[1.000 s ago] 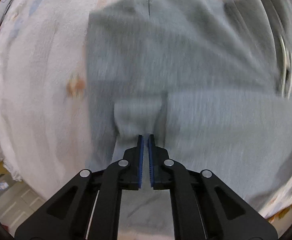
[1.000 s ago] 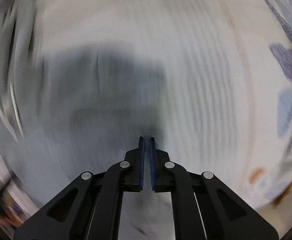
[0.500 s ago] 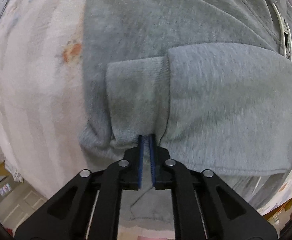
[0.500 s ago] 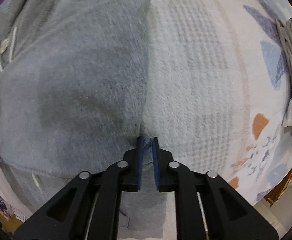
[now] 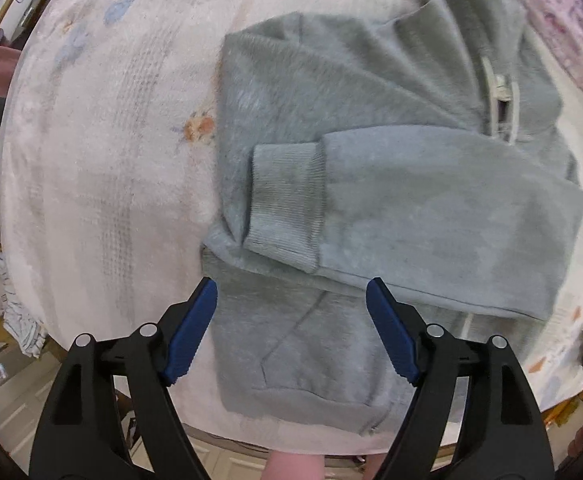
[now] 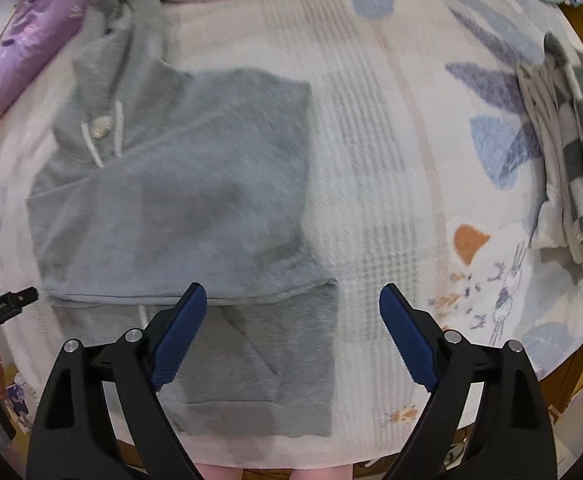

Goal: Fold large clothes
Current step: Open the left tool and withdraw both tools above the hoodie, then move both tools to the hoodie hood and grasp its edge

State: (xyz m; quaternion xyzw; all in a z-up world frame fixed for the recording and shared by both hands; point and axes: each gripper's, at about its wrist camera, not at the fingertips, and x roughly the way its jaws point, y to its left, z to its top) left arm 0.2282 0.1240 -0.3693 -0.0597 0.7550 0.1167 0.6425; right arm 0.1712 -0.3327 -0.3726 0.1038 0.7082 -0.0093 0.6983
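Observation:
A grey hoodie lies flat on the bed, both sleeves folded across its chest. The ribbed cuff of the top sleeve rests near the hoodie's left side, and the hood points toward the pillows. My left gripper hangs above the pocket, its jaws opening, nothing between them. My right gripper hovers over the hoodie's lower right corner, jaws likewise opening and empty. The left gripper's tip shows at the right wrist view's left edge.
The bed is covered by a white blanket with blue and orange prints. A checkered folded cloth lies at the right, purple and pink pillows at the head. The bed's near edge runs just below the hoodie's hem.
Both grippers let go of the sleeve, opened wide and rose away from the hoodie. The sleeve now lies across the chest.

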